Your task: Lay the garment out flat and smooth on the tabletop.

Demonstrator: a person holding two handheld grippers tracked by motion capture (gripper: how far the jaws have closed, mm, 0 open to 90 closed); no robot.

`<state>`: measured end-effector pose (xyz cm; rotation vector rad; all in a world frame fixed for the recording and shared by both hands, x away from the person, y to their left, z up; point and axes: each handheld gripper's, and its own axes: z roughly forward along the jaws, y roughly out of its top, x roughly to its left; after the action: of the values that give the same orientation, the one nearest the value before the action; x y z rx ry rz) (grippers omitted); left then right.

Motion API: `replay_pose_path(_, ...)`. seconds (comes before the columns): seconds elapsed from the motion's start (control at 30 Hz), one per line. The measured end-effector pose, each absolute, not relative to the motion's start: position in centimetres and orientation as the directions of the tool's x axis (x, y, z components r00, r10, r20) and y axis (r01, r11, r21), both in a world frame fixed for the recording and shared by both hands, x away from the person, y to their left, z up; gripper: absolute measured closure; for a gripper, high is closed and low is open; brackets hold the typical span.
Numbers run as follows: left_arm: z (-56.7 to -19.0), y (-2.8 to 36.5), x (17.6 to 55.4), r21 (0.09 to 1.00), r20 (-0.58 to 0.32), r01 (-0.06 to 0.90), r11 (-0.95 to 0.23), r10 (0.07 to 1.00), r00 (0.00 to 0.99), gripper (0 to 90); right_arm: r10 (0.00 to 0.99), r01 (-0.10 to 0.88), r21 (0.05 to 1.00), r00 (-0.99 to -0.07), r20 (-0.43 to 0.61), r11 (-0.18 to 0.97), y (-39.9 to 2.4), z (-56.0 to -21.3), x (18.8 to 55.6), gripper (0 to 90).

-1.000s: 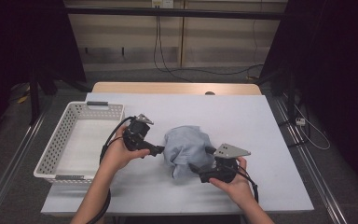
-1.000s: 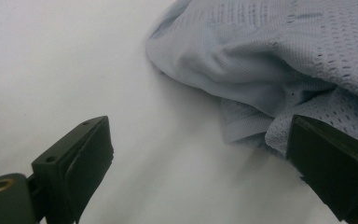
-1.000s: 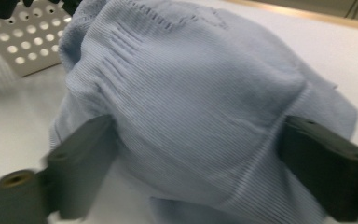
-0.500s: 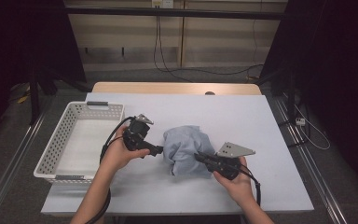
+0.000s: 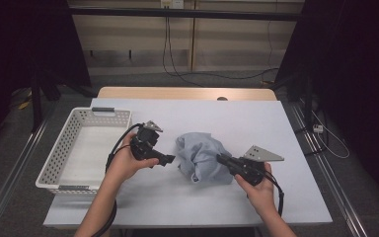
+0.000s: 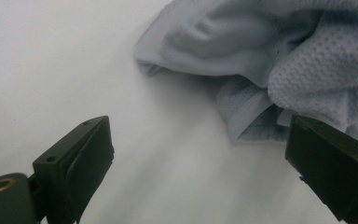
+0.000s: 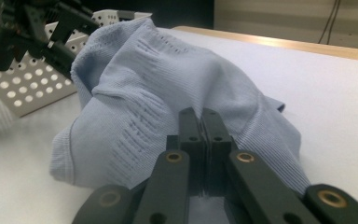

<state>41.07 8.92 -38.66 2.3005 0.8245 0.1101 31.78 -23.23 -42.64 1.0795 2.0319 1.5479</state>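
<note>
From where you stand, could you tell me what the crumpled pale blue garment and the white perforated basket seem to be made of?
The crumpled pale blue garment looks like soft, matte knitted fabric: fine ribbing and mesh-like perforated panels show. The white perforated basket looks like rigid plastic, smooth, with even rows of round holes; painted metal cannot be ruled out.

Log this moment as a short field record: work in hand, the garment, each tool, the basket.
work in hand: handling a crumpled garment on the table
garment: light blue knit garment, bunched near the table's middle
right tool: right tool has just closed; jaws together at the garment's near edge, fabric seems pinched between them
left tool: left tool open, jaws wide apart, just short of the garment, not touching it
basket: white perforated basket at the table's left, nothing visible inside
</note>
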Motion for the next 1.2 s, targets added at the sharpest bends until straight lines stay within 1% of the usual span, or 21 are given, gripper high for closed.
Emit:
replay_pose_path(0.07, -38.8, 8.7, 41.0, 0.628, -0.157, 0.536, -0.564, 0.583, 0.797, 7.5, 0.76, 0.351, 0.932, -0.63, 0.16, 0.095, -23.5, -42.7, 31.8, 89.4)
replay_pose_path(0.27, -39.1, 7.9, 40.8, 0.623, -0.147, 0.519, -0.585, 0.563, 0.813, 7.5, 0.768, 0.369, 0.926, -0.615, 0.18, 0.079, -23.8, -42.8, 31.9, 89.4)
replay_pose_path(0.43, -39.2, 6.9, 40.5, 0.625, -0.156, 0.503, -0.597, 0.536, 0.83, 7.5, 0.779, 0.368, 0.927, -0.601, 0.178, 0.072, -23.9, -42.9, 31.9, 89.4)
replay_pose_path(0.57, -39.2, 6.2, 40.1, 0.63, -0.165, 0.495, -0.599, 0.519, 0.839, 7.8, 0.785, 0.376, 0.926, -0.587, 0.2, 0.046, -23.8, -42.9, 31.9, 89.4)
replay_pose_path(0.67, -39.2, 5.9, 39.9, 0.625, -0.168, 0.484, -0.613, 0.499, 0.85, 10.6, 0.789, 0.371, 0.928, -0.582, 0.196, 0.044, -23.8, -43.0, 32.0, 89.4)
replay_pose_path(0.83, -38.9, 5.6, 39.7, 0.631, -0.169, 0.471, -0.616, 0.484, 0.858, 11.2, 0.791, 0.37, 0.928, -0.58, 0.193, 0.044, -23.6, -42.9, 32.1, 89.4)
replay_pose_path(0.9, -38.9, 5.7, 39.6, 0.633, -0.181, 0.465, -0.619, 0.465, 0.866, 14.7, 0.791, 0.37, 0.928, -0.58, 0.194, 0.044, -23.5, -42.9, 32.1, 89.4)
replay_pose_path(1.03, -39.2, 5.5, 39.6, 0.626, -0.187, 0.467, -0.625, 0.461, 0.868, 16.9, 0.791, 0.37, 0.928, -0.58, 0.195, 0.043, -23.6, -42.9, 32.1, 89.3)
replay_pose_path(1.1, -39.5, 5.1, 39.5, 0.623, -0.203, 0.466, -0.628, 0.446, 0.872, 20.4, 0.792, 0.369, 0.929, -0.58, 0.194, 0.042, -23.5, -42.9, 32.1, 89.3)
replay_pose_path(1.2, -39.6, 4.6, 39.2, 0.619, -0.204, 0.459, -0.637, 0.434, 0.877, 27.8, 0.794, 0.369, 0.928, -0.576, 0.196, 0.039, -23.5, -42.9, 32.1, 89.3)
